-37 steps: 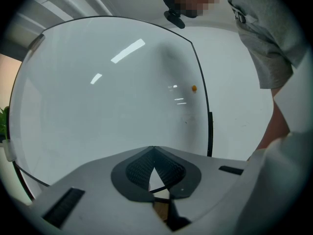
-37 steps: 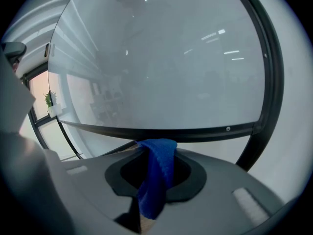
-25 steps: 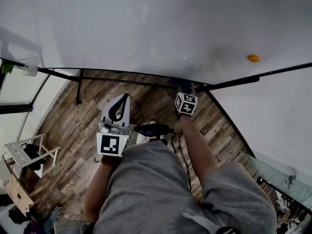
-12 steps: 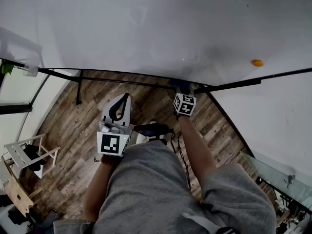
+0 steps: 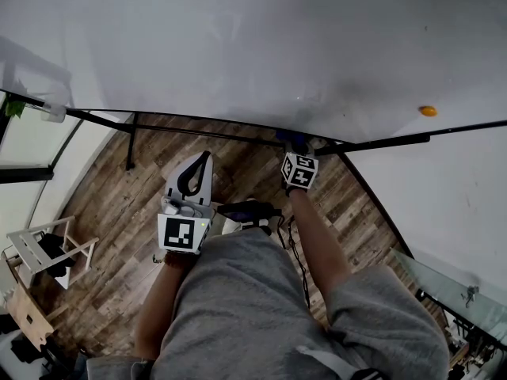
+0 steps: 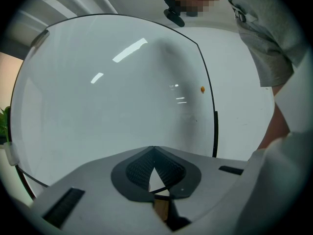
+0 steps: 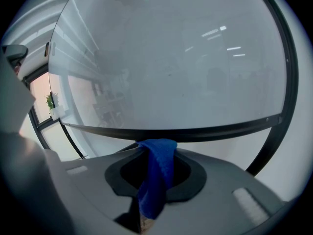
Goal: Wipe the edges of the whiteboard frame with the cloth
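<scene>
Below the whiteboard (image 5: pixel 238 46) in head view, right gripper (image 5: pixel 299 144) at the frame (image 5: pixel 380 140) lower edge, left gripper (image 5: pixel 204 158) near, over wood floor (image 5: pixel 119 204), left gripper view, jaws pressed together, empty, right gripper view, jaws pinching blue cloth (image 7: pixel 157 170), its top at that edge.

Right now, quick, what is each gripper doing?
Left gripper: closed, holding nothing.
Right gripper: closed on the blue cloth.
</scene>
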